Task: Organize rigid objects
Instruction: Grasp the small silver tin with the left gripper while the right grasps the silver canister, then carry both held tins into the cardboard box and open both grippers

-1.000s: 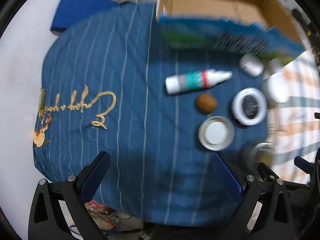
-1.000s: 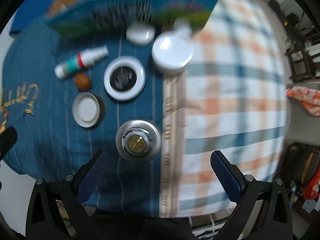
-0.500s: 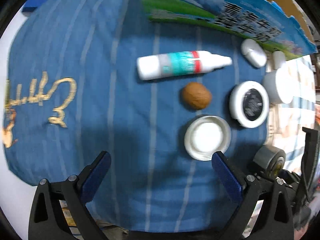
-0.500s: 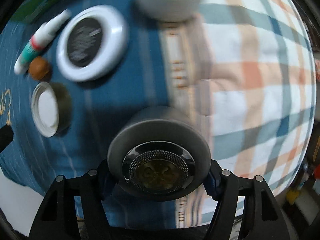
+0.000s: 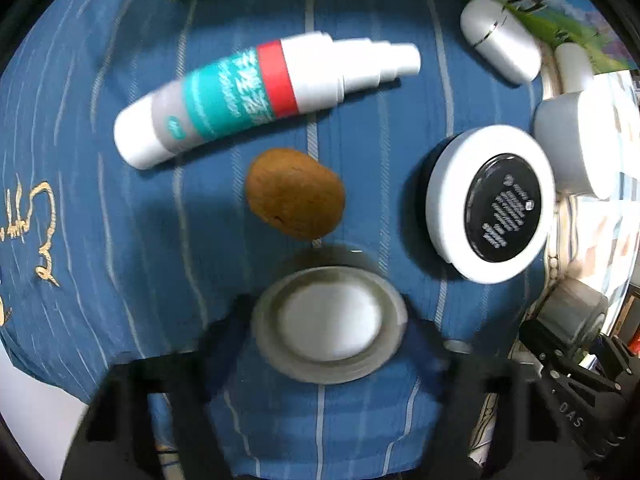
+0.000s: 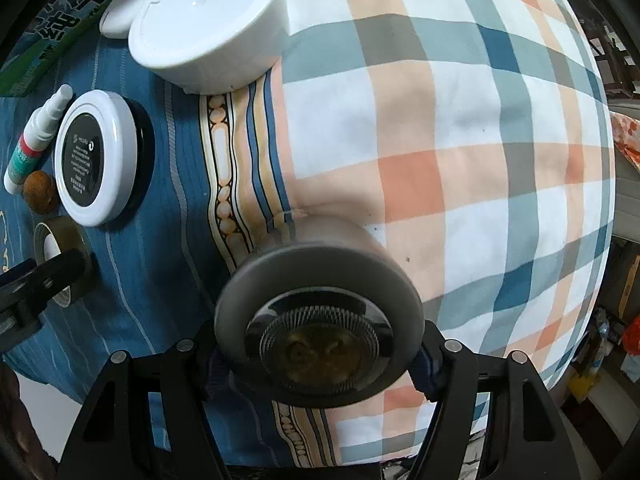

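A tape roll point(image 5: 328, 322) with a white core lies on the blue striped cloth point(image 5: 120, 220). My left gripper point(image 5: 328, 328) points down over it, its jaws closing, its blurred pads against the roll's two sides. The right wrist view shows the same roll point(image 6: 60, 240) under a black left finger point(image 6: 44, 276). My right gripper point(image 6: 318, 344) is shut on a round grey tin point(image 6: 318, 300) with a clear ribbed top, held over the checked cloth point(image 6: 440, 120). The tin point(image 5: 576, 312) also shows at the left wrist view's right edge.
Beyond the roll lie a brown nut point(image 5: 296, 194), a white and teal spray bottle point(image 5: 256, 96), a white-rimmed black compact point(image 5: 492, 204), a white jar point(image 6: 208, 24), a white oval case point(image 5: 500, 40) and a green and blue carton point(image 6: 44, 28).
Both grippers have come down. The right gripper went from open above the grey tin to shut on it. The left fingers moved in from wide apart onto the tape roll.
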A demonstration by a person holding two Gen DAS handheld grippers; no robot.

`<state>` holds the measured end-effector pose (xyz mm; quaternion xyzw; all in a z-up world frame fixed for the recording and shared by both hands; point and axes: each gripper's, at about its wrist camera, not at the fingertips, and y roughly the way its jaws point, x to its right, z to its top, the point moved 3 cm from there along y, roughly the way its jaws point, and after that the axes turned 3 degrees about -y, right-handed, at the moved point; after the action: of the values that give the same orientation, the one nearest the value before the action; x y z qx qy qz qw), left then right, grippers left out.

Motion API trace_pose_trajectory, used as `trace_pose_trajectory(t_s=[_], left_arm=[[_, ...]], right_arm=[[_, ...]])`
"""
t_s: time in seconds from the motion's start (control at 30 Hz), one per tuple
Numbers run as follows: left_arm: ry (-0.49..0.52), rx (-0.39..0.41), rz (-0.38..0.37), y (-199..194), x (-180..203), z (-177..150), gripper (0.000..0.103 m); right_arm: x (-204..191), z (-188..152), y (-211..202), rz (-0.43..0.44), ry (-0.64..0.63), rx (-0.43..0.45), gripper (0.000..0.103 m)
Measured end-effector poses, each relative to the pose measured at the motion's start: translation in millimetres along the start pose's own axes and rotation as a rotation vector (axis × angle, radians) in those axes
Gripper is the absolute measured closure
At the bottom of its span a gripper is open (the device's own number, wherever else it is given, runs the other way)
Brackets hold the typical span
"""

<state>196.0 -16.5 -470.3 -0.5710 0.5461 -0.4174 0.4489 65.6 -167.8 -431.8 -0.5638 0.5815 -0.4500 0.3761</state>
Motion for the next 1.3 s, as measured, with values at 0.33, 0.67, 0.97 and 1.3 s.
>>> trace_pose_trajectory(t_s=[0.33, 0.67, 0.97, 1.3], left_arm=[[-0.054, 0.034, -0.01, -1.6, -5.1, -10.9, 0.041], [-0.081, 0.126, -0.015, -48.1, -21.1, -56.9, 0.041], [-0.031, 0.234, -0.085, -127.2, -16.9, -94.8, 0.041], [0.03, 0.406, -0.158, -229.1, 14.1, -67.7, 0.041]], right_arm=[[-4.7, 12.5, -0.2, 0.013, 0.016, -0.034, 0.03], [-26.2, 23.7, -22.0, 0.031, -0.03, -0.05, 0.03], [-45.3, 5.1, -78.1, 0.113, -0.076, 0.027, 0.031], [-52.1, 11.6, -193.8, 0.182, -0.149, 0.207, 0.031]])
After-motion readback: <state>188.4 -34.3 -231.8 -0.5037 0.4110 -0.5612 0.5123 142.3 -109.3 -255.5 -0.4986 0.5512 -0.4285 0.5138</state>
